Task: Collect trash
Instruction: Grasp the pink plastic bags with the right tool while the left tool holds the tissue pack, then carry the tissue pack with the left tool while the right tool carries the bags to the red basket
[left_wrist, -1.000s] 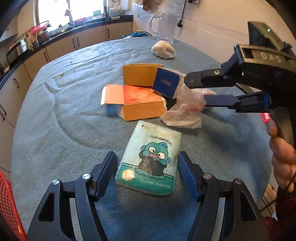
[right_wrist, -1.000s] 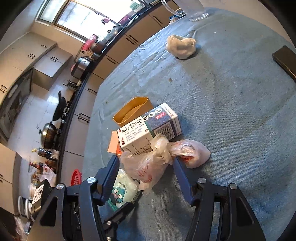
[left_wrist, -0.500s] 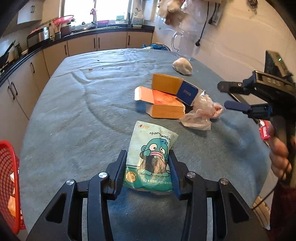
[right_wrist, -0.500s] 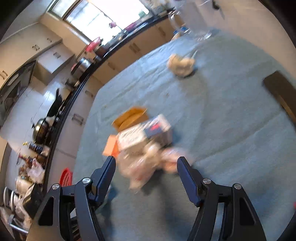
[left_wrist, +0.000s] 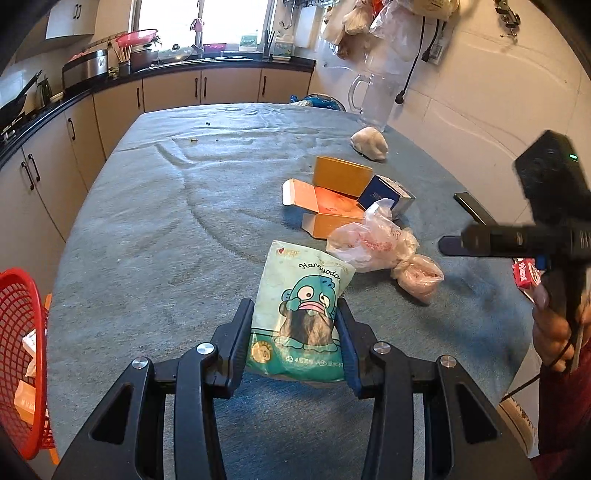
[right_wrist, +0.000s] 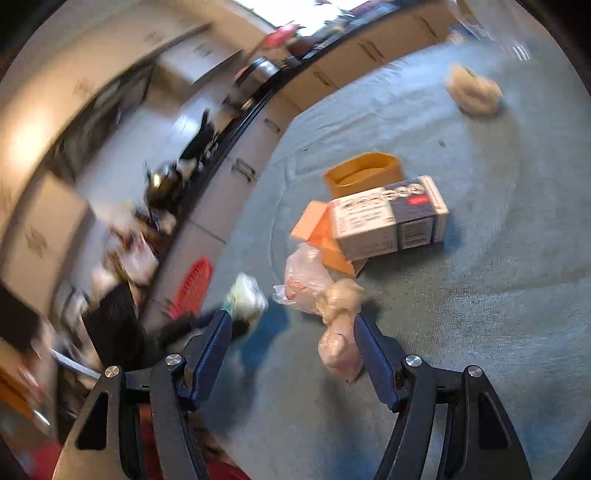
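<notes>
Left wrist view: the left gripper (left_wrist: 295, 341) is clenched on a soft mint-green tissue pack (left_wrist: 301, 312) printed with a cartoon fish face; both blue pads press its sides and its lower end is lifted off the surface (left_wrist: 166, 221), which is covered in a wrinkled grey-blue cloth. Just beyond the pack lies a crumpled, translucent plastic bag (left_wrist: 384, 254) with pink print, knotted into a bulge at one end. Behind it sit an opened orange cardboard box (left_wrist: 325, 210), a rounded yellow-orange carton (left_wrist: 341, 175) and a blue-and-white rectangular box (left_wrist: 388, 194), all close together. A wadded white paper ball (left_wrist: 369, 145) rests farther back, near a clear glass pitcher (left_wrist: 375, 101). A red mesh basket (left_wrist: 20, 332) stands at the left edge, below the surface.

Right wrist view, blurred: the right gripper (right_wrist: 291, 354) is released, its jaws standing wide apart. The knotted end of the plastic bag lies between them, close to the right-hand pad; whether it touches that pad cannot be told.
</notes>
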